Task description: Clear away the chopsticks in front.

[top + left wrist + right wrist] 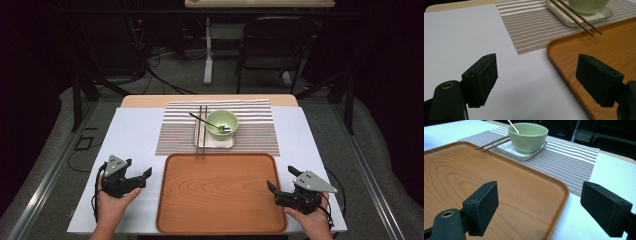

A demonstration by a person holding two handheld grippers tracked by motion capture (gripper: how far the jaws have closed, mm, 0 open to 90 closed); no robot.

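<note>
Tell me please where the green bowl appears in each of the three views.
High view: the green bowl sits above the middle, on the white dish.
Left gripper view: top edge, right of the middle, cropped.
Right gripper view: top, near the middle.
Shared landmark: the chopsticks beside the bowl, their tips over the wooden tray.

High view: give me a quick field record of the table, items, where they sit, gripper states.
surface: white sheet over the table
tray: wooden tray, nothing on it, nearest the person
mat: striped mat behind the tray
plate: white plate on the mat
bowl: green bowl on the plate
spoon: spoon resting in the bowl
chopsticks: chopsticks across the plate's left side, tips over the tray's far rim
left gripper: open, holding nothing, left of the tray
right gripper: open, holding nothing, at the tray's right edge
</note>
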